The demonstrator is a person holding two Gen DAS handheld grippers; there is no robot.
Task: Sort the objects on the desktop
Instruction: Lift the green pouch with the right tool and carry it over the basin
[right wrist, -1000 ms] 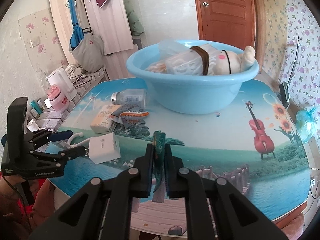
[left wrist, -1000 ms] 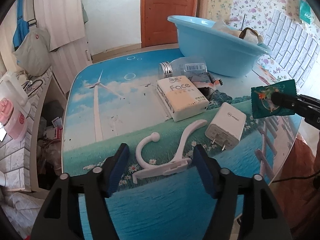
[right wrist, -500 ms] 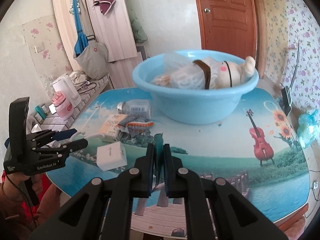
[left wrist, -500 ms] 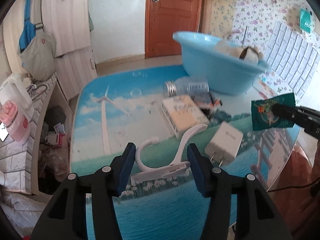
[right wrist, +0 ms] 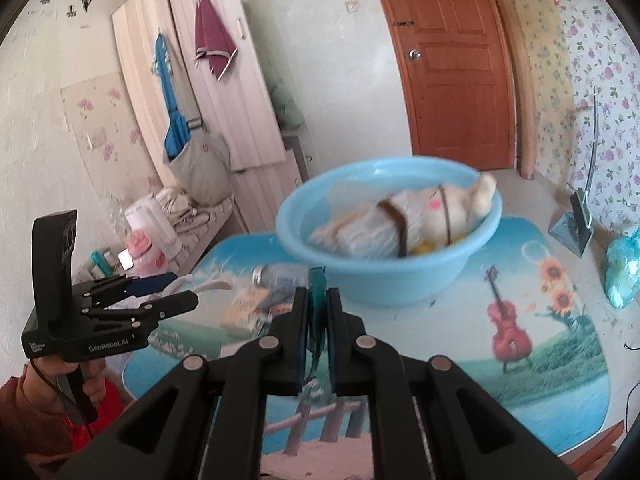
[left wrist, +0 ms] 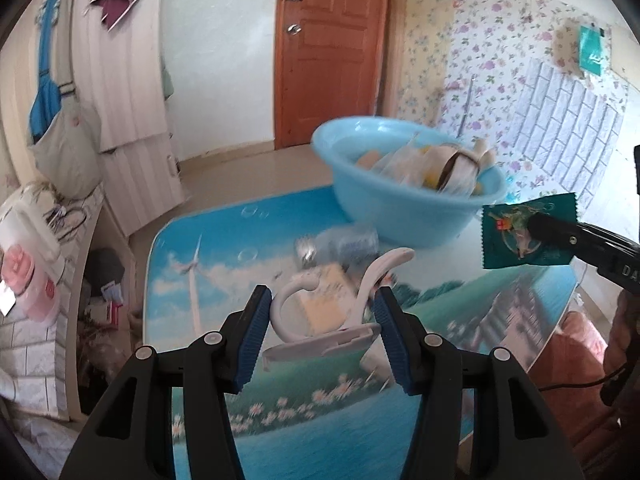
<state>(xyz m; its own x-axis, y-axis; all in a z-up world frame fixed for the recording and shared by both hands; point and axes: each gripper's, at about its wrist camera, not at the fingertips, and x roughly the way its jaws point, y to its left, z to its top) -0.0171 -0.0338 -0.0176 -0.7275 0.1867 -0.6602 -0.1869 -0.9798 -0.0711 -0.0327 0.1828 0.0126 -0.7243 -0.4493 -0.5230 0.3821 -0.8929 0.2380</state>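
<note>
A white plastic hook [left wrist: 320,342] hangs above the picture-printed table [left wrist: 208,248], with my left gripper [left wrist: 322,320] shut on its flat base. My right gripper [right wrist: 317,320] is shut on a green snack packet [right wrist: 317,300], held edge-on over the table's near side. In the left wrist view that packet [left wrist: 516,232] and the right gripper [left wrist: 536,224] float at the right, beside the blue basin [left wrist: 400,216]. The basin [right wrist: 384,280] holds a plush toy and wrapped items. The left gripper [right wrist: 176,292] shows at the left of the right wrist view.
A clear bottle [left wrist: 340,242] and a tissue pack [left wrist: 324,300] lie on the table below the hook, blurred. A grey stand [right wrist: 572,228] and a blue bag [right wrist: 622,268] sit at the far right. A side shelf with a kettle [left wrist: 24,224] stands left of the table.
My left gripper closed on the white hook and lifted it off the table. The right gripper rose with the green packet still in it.
</note>
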